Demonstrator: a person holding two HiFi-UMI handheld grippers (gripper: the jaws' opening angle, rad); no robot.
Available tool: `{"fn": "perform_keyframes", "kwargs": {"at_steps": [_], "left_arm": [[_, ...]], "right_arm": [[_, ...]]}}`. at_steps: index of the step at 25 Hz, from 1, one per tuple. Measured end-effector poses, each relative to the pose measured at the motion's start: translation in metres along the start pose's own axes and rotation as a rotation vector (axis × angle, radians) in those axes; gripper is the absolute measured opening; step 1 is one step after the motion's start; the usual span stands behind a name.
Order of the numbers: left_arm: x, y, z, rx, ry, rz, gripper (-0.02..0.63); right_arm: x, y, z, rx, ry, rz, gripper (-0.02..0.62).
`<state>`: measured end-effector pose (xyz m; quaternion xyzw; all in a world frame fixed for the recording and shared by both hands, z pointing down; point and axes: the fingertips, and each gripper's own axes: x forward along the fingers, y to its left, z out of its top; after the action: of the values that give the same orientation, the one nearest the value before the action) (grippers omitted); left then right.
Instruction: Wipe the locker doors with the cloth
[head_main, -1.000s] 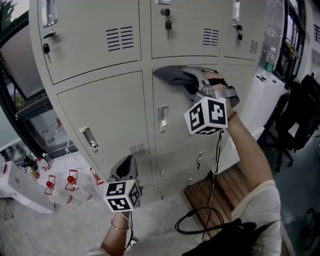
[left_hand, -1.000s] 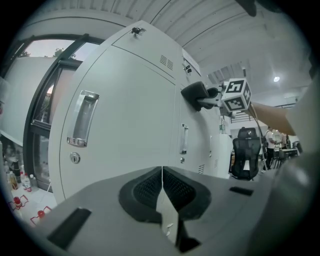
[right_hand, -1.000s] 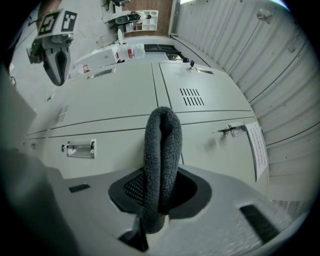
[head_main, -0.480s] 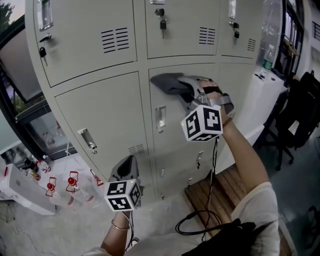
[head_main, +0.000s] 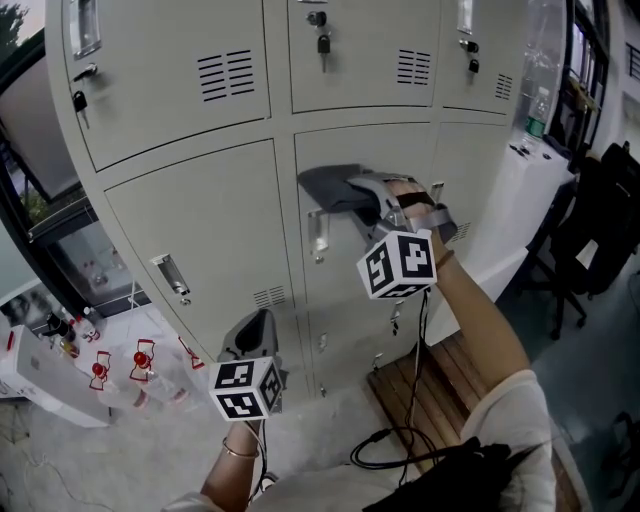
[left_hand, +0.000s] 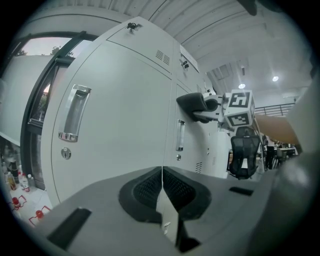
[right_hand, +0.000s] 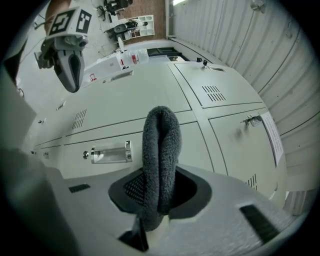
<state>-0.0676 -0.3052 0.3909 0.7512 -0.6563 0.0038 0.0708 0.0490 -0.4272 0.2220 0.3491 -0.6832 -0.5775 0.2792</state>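
I see a large bank of pale grey lockers (head_main: 200, 200) that fills most of the head view. It stands on a light floor (head_main: 150, 460). At the right are a white cabinet (head_main: 520, 190) and a black chair (head_main: 600, 235). Low wooden slats (head_main: 445, 380) lie at the foot of the lockers, and a black cable (head_main: 400, 440) curls on the floor beside them. At the far left some small bottles (head_main: 120, 365) with red parts stand in a group.

The dark grey cloth (head_main: 335, 185) lies against the middle door, near its top edge. The metal handle (head_main: 317, 232) sticks out of this door just under the cloth and is the nearest obstacle. Flat door surface continues below the handle and to the right.

My right gripper (right_hand: 160, 192) is clenched on the folded cloth, which rises out between the jaws. My left gripper (left_hand: 162, 187) hangs low before the lower doors, well apart from the cloth, with its jaws pressed together on nothing.
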Motion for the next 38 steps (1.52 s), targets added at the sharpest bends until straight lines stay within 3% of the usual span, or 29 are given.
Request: {"fn": "perform_keyframes", "kwargs": {"at_steps": [38], "left_arm": [[0.013,-0.002,-0.021,-0.01,0.049,0.008,0.011]], "right_arm": [[-0.005,0.125,-0.022,0.02,-0.042,0.226,0.074]]}}
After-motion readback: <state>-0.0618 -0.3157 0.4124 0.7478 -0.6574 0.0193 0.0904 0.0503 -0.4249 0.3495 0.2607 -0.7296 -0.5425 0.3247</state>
